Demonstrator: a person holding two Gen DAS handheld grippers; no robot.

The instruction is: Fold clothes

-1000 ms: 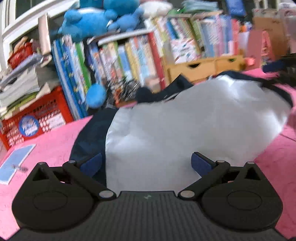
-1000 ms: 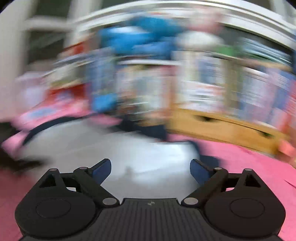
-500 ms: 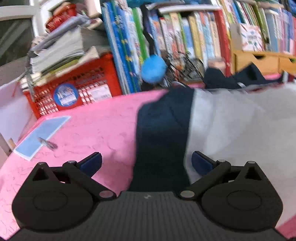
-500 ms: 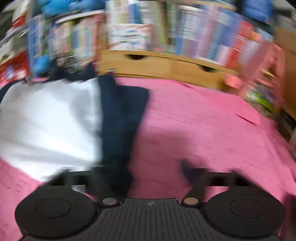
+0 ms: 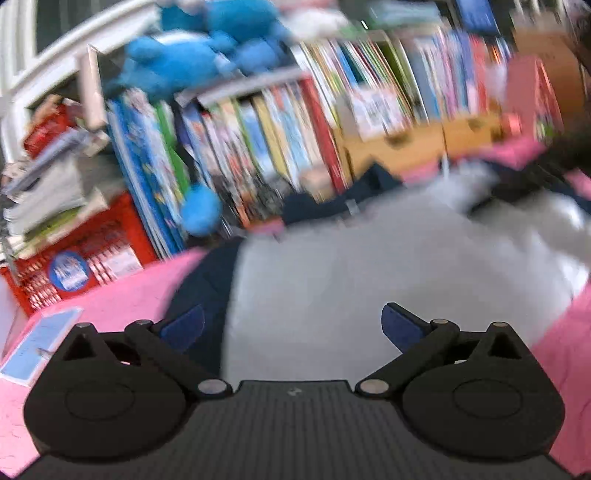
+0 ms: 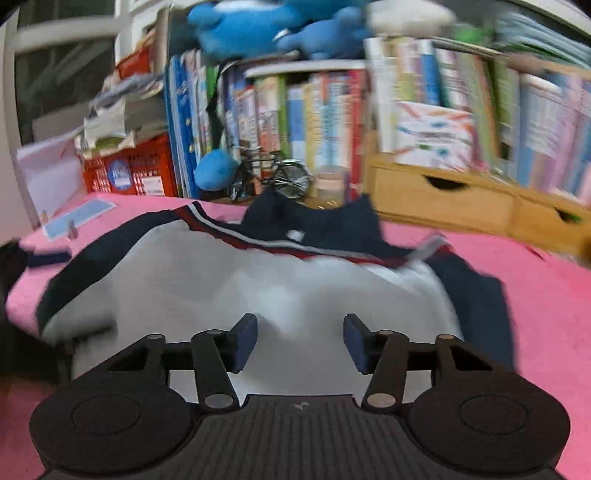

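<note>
One jacket (image 6: 258, 284) lies spread on the pink-covered table (image 6: 546, 295), its pale grey-white body flat and its navy collar turned toward the far edge, where the books stand. A red-and-white stripe runs below the collar, and navy sleeves frame the body on both sides, the right-hand one (image 6: 476, 295) bunched toward the open pink area. In the left wrist view the same jacket (image 5: 351, 288) is blurred; its navy sleeve (image 5: 199, 288) runs along the left of the pale panel, toward the table's left edge.

Behind the far edge there is one red plastic crate (image 6: 129, 173) with a round blue sticker, a row of upright books (image 6: 303, 122), one small model bicycle (image 6: 273, 177), one blue ball-shaped plush (image 6: 216, 174) and one wooden drawer unit (image 6: 443, 199) showing two drawer fronts. Blue soft toys (image 6: 273, 26) sit on top of the books; their number cannot be told. One light-blue card (image 6: 79, 216) lies near the far left corner.

Two grippers are in view. The left gripper (image 5: 291, 326) hovers low over the near part of the jacket, pointing toward the bookshelf, with its blue-padded fingers (image 5: 400, 326) spread wide and gripping nothing. The right gripper (image 6: 300, 341) also hangs level above the jacket's near hem, aimed at the collar; its fingers (image 6: 245, 341) are parted by a narrower gap, with only pale fabric seen beyond them and nothing pinched.
</note>
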